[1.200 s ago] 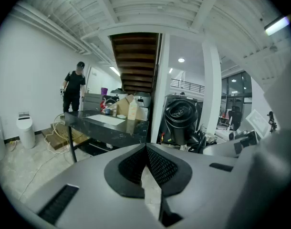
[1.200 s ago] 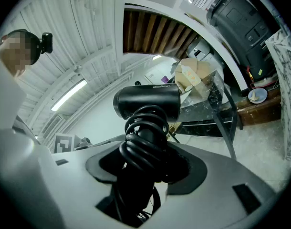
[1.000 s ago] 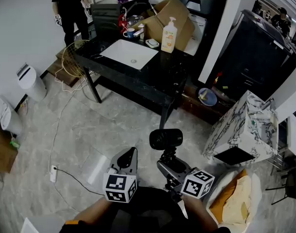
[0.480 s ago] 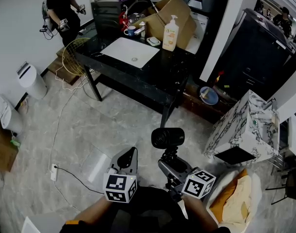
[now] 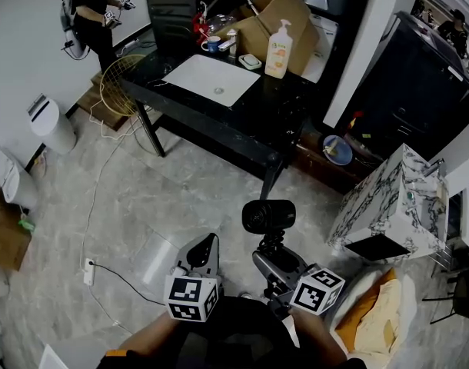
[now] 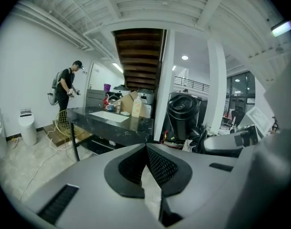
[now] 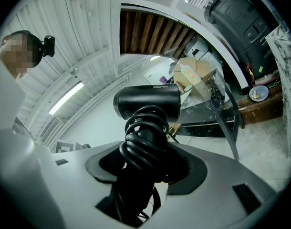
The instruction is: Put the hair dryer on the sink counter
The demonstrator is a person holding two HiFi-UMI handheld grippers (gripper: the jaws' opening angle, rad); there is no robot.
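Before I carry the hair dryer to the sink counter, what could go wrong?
The right gripper holds the hair dryer by its cord-wrapped handle, so it might slip. The power strip and its cable lie on the floor nearby; you could trip. The soap bottle on the counter could get knocked.

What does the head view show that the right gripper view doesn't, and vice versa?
Only the head view: the left tool, the white sink basin set in the counter, another person standing beyond it, and a power strip on the floor. Only the right gripper view: close up, the cord coiled round the handle where the right tool clamps it, and the slatted stair underside overhead. Both: the hair dryer, the black counter, the soap bottle and the blue bowl.
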